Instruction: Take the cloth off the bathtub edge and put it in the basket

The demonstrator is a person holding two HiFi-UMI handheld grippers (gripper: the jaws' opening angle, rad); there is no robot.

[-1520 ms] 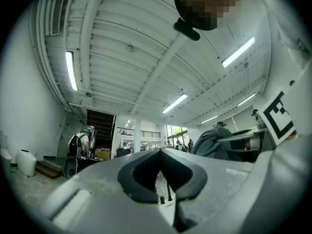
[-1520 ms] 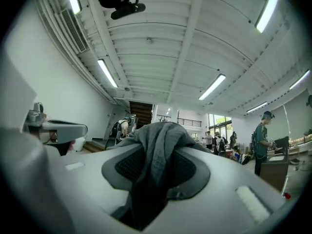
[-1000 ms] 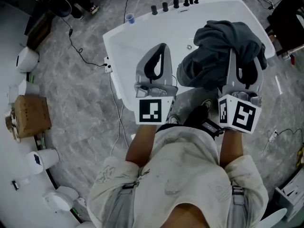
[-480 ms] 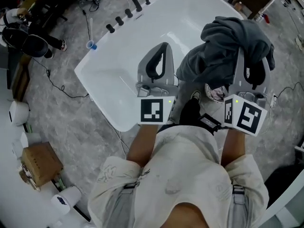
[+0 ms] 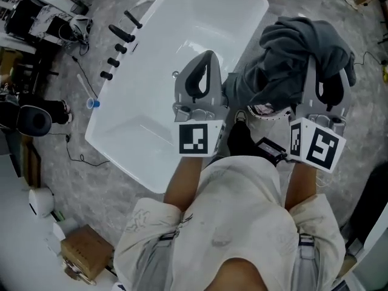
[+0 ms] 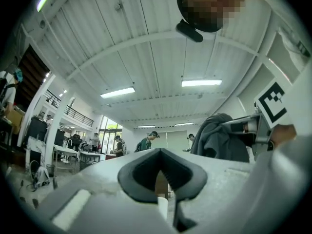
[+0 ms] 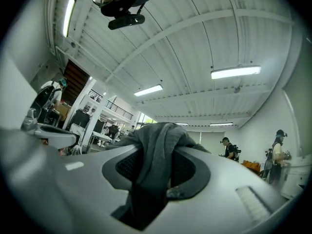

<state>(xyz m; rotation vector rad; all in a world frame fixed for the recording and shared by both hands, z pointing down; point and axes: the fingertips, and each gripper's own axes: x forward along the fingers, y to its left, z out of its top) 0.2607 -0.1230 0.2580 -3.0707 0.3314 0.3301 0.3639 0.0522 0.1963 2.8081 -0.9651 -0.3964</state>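
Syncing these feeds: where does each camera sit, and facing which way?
Head view: on the person's head, facing steeply down at the white bathtub; forearms, pale shirt, left tool, right tool show.
Left gripper view: on the left tool, facing up along its closed, empty jaws toward the ceiling.
Right gripper view: on the right tool, along jaws clamped on the dark grey cloth.
Both gripper views share cloth and ceiling.

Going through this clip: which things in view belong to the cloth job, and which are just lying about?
Job in hand:
- cloth, gripped in the right claw
- bathtub
- the basket is not in view

Lying about:
- blue cup on the floor
- cardboard box
- taps on the tub rim, untouched
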